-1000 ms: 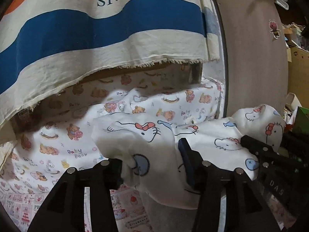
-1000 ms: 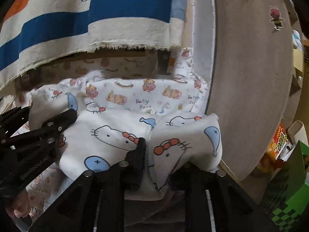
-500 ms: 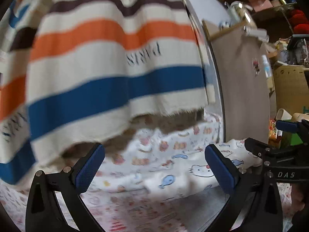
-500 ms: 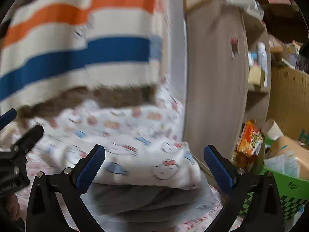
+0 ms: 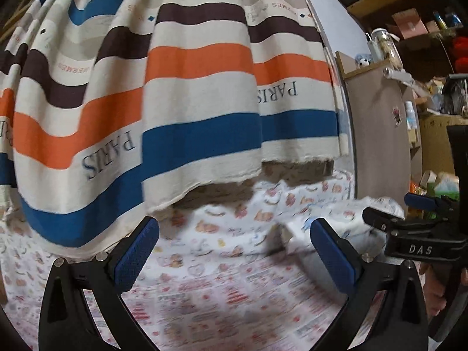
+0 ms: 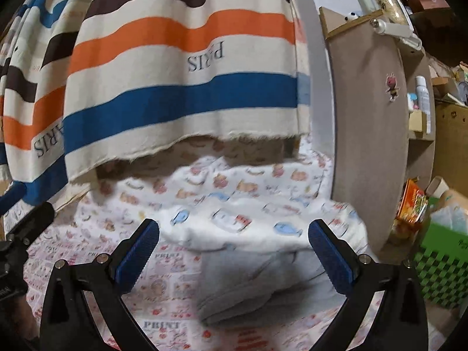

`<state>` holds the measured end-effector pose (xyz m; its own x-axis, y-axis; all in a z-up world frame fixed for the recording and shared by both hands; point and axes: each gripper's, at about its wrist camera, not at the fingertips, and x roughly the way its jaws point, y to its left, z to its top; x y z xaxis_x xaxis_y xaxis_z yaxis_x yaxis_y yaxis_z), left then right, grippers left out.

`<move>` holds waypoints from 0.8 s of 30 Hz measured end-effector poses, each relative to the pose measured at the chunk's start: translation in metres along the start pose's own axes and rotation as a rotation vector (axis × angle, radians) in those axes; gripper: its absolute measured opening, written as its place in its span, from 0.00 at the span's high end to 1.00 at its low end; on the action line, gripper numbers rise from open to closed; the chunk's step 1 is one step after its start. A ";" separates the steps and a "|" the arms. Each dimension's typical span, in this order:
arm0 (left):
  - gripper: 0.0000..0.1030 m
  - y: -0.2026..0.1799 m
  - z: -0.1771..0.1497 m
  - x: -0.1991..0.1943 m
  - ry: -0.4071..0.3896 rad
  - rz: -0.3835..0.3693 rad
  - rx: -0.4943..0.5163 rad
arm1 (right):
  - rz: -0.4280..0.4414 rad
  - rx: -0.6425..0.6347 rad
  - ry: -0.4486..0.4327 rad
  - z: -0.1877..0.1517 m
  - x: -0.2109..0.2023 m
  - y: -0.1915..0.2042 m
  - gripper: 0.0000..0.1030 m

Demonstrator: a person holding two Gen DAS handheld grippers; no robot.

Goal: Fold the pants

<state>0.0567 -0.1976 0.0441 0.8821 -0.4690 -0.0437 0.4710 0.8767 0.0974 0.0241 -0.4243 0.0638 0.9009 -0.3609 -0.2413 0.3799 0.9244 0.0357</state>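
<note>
Left wrist view shows the left gripper (image 5: 234,251) held low over the bedding, its two blue-padded fingers (image 5: 136,256) spread wide apart with nothing between them. At the right edge of that view the right gripper (image 5: 409,234) comes in from the side, a black body marked "DAS", with part of the hand (image 5: 438,289) that holds it showing beneath; its own view shows its blue pads (image 6: 332,256) likewise spread wide and empty, level and pointing forward at the pants.

The pants (image 6: 257,219), white with a cartoon cat and fish print, lie as a folded bundle just ahead of the right gripper, on top of a grey garment (image 6: 263,286) that spreads out below them toward the camera. In the left wrist view the same bundle (image 5: 336,222) sits blurred, ahead and to the right of the left gripper's right finger. Neither gripper touches the pants.

Under everything is a printed sheet (image 5: 222,292) with small pink and red motifs, and behind the pants a white blanket (image 6: 222,181) patterned with bears. A striped curtain (image 5: 199,87) in cream, orange, blue and brown, lettered "PARIS", hangs over the far side. To the right stands a grey-brown cabinet panel (image 6: 371,134) with a small sticker (image 6: 391,86), and beyond it cluttered shelves and a green checked box (image 6: 438,266).
</note>
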 end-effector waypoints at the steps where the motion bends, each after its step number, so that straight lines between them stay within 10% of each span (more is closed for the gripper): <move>1: 0.00 0.003 -0.005 0.000 0.011 -0.003 0.000 | -0.005 0.000 -0.007 -0.005 0.000 0.003 0.00; 24: 0.00 0.045 -0.053 0.036 0.236 0.018 -0.123 | -0.014 -0.062 0.044 -0.041 0.015 0.011 0.00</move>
<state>0.1103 -0.1692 -0.0057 0.8609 -0.4280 -0.2753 0.4398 0.8978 -0.0204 0.0335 -0.4145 0.0204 0.8848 -0.3694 -0.2840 0.3776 0.9256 -0.0277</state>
